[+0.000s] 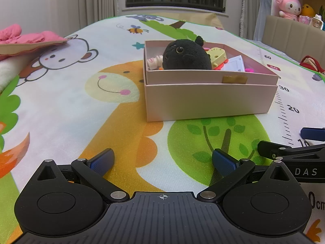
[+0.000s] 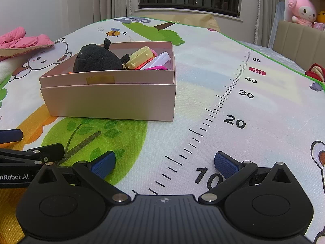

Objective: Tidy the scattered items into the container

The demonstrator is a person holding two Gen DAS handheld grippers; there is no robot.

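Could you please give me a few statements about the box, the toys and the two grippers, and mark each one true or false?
1. The black plush toy sits inside the pink box. True.
2. The left gripper is shut on a toy. False: its jaws stand wide apart with nothing between them.
3. A yellow cheese-shaped toy lies in the box beside the black plush toy. True.
4. The right gripper is reaching into the box. False: it is open and empty, low over the play mat, well short of the box.
5. The box has a lid closed over it. False: its top is open and the contents show.
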